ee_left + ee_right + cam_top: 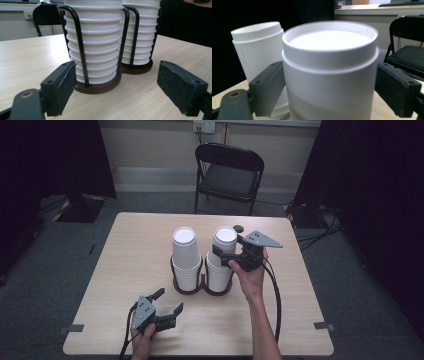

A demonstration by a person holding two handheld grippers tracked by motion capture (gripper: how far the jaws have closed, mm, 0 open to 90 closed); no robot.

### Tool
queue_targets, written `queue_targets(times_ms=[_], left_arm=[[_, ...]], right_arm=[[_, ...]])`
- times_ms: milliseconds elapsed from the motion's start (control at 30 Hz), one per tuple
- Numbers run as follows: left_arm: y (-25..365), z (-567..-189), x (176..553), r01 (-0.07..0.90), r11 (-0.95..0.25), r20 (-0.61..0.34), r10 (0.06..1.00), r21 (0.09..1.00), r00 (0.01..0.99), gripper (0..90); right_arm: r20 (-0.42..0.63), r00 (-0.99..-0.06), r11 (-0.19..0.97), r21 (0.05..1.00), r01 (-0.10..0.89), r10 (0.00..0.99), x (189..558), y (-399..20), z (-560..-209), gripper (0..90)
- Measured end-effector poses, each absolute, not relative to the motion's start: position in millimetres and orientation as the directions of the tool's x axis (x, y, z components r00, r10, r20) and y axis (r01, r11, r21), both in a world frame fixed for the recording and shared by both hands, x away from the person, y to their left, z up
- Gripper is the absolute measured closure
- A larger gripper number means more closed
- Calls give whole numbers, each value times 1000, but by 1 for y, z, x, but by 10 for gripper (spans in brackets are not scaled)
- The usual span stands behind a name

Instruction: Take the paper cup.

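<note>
Two stacks of upside-down white paper cups stand in a black wire holder (203,288) with brown bases at the table's middle: a left stack (186,259) and a right stack (219,272). My right gripper (222,256) is open around the top cup (225,238) of the right stack. In the right gripper view this cup (329,65) sits between the jaws, which are close to its sides; the other stack (257,50) stands behind. My left gripper (169,301) is open and holds nothing near the front edge, facing the holder (100,87) and its nearer stack (97,37).
The wooden table (130,250) has free room on its left and right sides. A black folding chair (227,170) stands beyond the far edge. Grey tape marks (324,325) sit near the front corners. Dark curtains hang at both sides.
</note>
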State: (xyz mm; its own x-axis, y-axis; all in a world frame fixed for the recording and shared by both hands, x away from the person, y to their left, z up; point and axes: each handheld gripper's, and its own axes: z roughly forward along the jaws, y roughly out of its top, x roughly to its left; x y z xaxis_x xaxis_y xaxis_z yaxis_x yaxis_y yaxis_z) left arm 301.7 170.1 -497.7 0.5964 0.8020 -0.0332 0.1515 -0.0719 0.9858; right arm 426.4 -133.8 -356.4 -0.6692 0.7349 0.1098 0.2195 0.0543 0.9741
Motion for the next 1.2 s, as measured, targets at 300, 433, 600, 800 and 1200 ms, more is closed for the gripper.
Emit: queue_targets(times_ms=[300, 433, 600, 800, 1200], left_arm=[[170, -498, 302, 156, -75, -34, 799, 985, 600, 158], [170, -498, 303, 156, -75, -35, 797, 985, 603, 158], [170, -497, 303, 162, -74, -40, 792, 984, 610, 158], [170, -498, 303, 164, -70, -45, 791, 984, 610, 158], [171, -498, 303, 157, -74, -38, 791, 985, 611, 158]], right_arm=[[112, -659, 84, 963, 258, 744, 431, -128, -375, 128], [110, -651, 83, 963, 258, 751, 432, -126, -380, 120], [100, -643, 93, 961, 259, 760, 430, -124, -382, 119], [81, -634, 103, 963, 247, 769, 428, -122, -386, 116], [44, -615, 151, 953, 261, 787, 429, -118, -387, 115]])
